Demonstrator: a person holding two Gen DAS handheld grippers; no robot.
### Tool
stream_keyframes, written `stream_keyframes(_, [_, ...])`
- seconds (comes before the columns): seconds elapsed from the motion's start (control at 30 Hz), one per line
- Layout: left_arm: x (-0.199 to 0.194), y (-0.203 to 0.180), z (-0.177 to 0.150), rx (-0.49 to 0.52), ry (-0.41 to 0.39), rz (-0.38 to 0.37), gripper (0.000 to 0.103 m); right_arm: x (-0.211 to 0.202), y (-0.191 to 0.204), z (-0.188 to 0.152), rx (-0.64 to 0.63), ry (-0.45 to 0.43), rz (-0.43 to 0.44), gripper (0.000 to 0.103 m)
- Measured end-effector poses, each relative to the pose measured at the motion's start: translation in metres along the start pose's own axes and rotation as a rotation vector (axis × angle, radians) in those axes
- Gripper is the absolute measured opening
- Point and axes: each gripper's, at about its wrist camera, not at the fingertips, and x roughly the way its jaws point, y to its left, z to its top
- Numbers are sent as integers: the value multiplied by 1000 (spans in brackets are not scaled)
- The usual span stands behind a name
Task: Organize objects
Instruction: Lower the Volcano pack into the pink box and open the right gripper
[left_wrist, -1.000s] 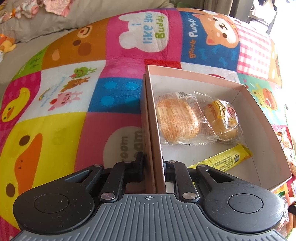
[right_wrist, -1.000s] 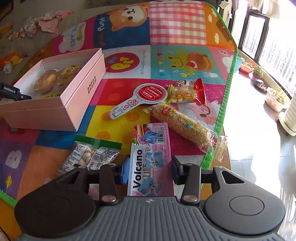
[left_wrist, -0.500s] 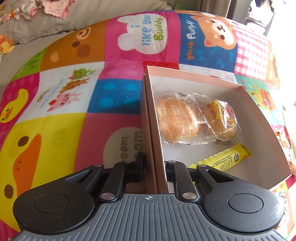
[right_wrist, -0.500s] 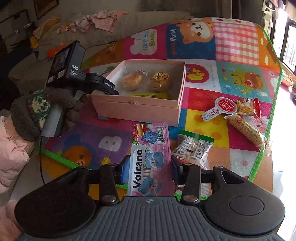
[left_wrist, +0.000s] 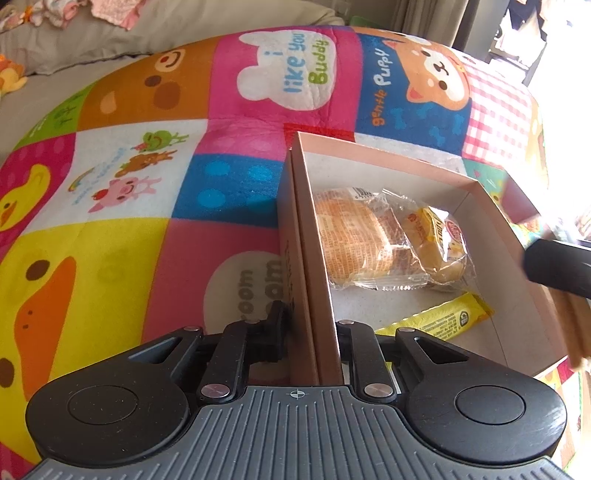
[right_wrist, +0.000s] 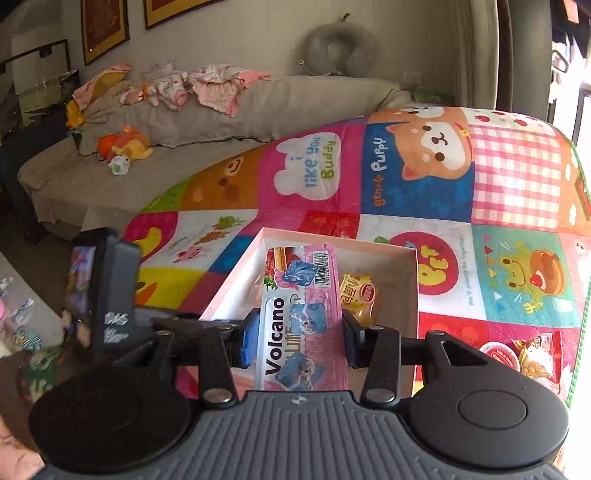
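The left hand-held gripper (left_wrist: 314, 325) straddles the near-left wall of the pink box (left_wrist: 406, 168), one finger outside and one inside; its jaws are opening, with the cardboard wall between them and the pads no longer clearly pressing on it. The box sits on a colourful patchwork play mat (left_wrist: 147, 229), its far corner near the red patch under the "gentle Puppy" square. Inside the box, a wrapped round bun (left_wrist: 351, 240) lies against the left wall, a wrapped yellow cake (left_wrist: 436, 243) touches it on the right, and a yellow bar packet (left_wrist: 443, 317) lies along the near edge. The right hand-held gripper (right_wrist: 299, 338) is clamped on a pink "Volcano" snack packet (right_wrist: 299, 314), which it holds over the open box, the packet's barcode end reaching towards the far wall. In the right wrist view more snack packets (right_wrist: 535, 354) lie on the mat near its right green edge, and a grey sofa (right_wrist: 221, 110) with scattered clothes stands beyond the mat
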Motion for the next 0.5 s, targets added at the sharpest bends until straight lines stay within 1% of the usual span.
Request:
stream_keyframes(0.1, [0, 1, 0, 0, 3, -5, 19, 47, -8, 10, 64, 28, -20, 43])
stream_keyframes(0.17, [0, 2, 0, -1, 4, -9, 20, 69, -12, 12, 96, 52, -14, 43])
stream_keyframes(0.23, [0, 2, 0, 0, 3, -10, 20, 83, -15, 10, 120, 81, 6, 43])
stream_keyframes(0.3, [0, 1, -1, 0, 2, -8, 20, 84, -16, 6, 128, 80, 26, 45])
stream_keyframes(0.37, [0, 1, -1, -2, 2, -7, 20, 74, -17, 3, 108, 60, 33, 48])
stream_keyframes(0.5, [0, 2, -1, -3, 1, -7, 20, 34, -30, -4, 88, -8, 12, 50])
